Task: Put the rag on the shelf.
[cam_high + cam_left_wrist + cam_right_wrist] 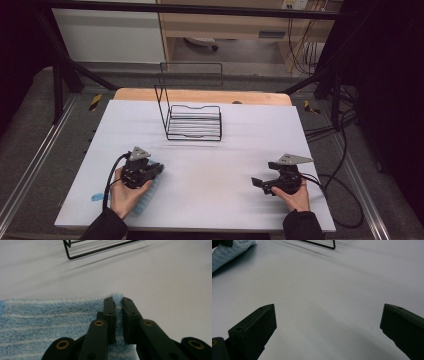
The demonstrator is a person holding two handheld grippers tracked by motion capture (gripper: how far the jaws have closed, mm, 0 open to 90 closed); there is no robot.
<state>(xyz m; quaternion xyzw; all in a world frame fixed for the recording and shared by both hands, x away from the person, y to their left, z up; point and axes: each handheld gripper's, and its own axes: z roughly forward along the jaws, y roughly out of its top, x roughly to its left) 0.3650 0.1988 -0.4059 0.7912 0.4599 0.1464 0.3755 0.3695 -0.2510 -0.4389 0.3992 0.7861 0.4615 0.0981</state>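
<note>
A white table (210,165) under a black frame, with a wooden board along its far edge and grey floor around it, is the setting as a person works 2 handheld grippers over 1 blue towel (145,197). The towel lies at the near-left of the table, its long axis running from the near edge away toward the middle, directly under the left gripper (159,169). In the left gripper view, that gripper's 2 black jaws are pinched together on a raised fold at the towel's (50,320) edge, with the pale blue pile showing in the narrow slit between the pads; the rest of the cloth spreads flat to the left of the jaws. The right gripper (257,183) rests well apart on the near-right of the table, its jaws spread wide with nothing but bare table between them, pointing toward the towel (229,251), which sits far off at the upper left of its own camera's view. The left hand is plainly the nearer. Beyond both, 1 black wire rack (192,122) stands empty at the middle-far part of the table, ahead and to the right of the towel.
</note>
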